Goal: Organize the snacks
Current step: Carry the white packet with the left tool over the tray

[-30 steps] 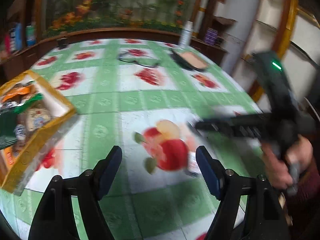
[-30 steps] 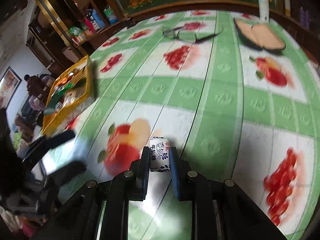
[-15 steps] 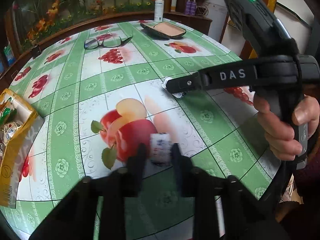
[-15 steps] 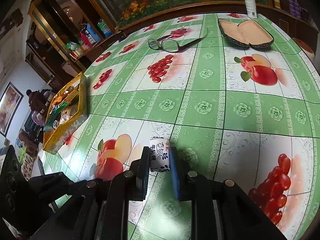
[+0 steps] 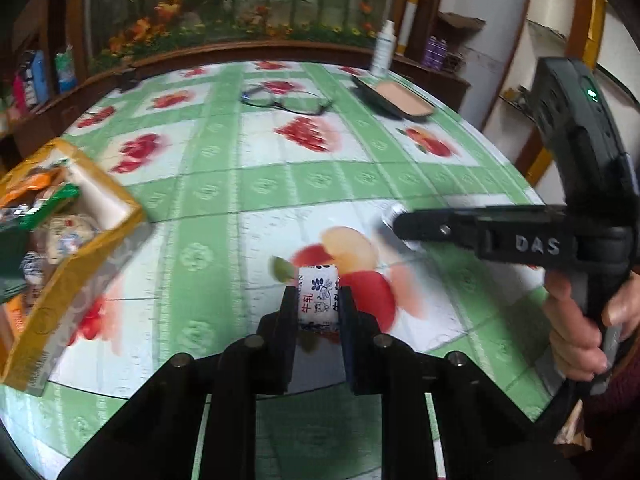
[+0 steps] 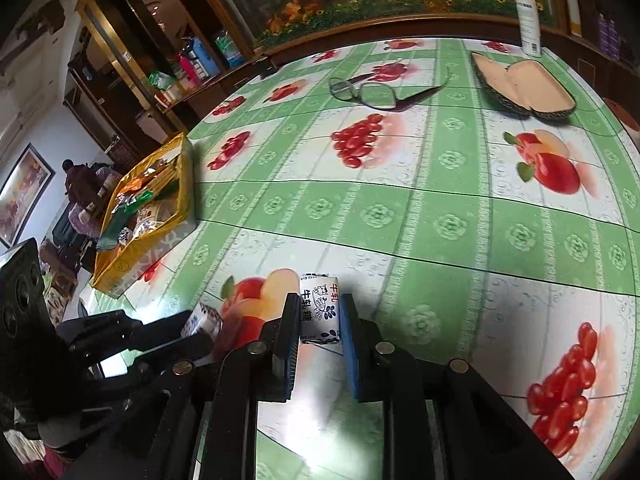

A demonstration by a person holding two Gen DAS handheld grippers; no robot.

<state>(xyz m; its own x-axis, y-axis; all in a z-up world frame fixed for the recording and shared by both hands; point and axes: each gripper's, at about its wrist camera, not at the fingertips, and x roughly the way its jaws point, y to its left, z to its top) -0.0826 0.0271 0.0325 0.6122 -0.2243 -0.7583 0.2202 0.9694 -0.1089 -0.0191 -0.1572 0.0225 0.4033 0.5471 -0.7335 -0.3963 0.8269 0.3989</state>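
Note:
My left gripper is shut on a small white milk candy with blue and red print, held just above the fruit-patterned tablecloth. My right gripper is shut on a second candy of the same kind. In the left wrist view the right gripper comes in from the right with a white candy end at its tip. In the right wrist view the left gripper sits at the lower left with its candy. A yellow box holding several snack packs stands at the table's left.
Folded glasses, an open glasses case and a white bottle lie at the far side. A person's hand grips the right handle. Dark shelves stand beyond the table's left edge.
The left gripper was open over the bare cloth; it has since shut on a candy and lifted it slightly. The right gripper has kept its candy and hardly moved.

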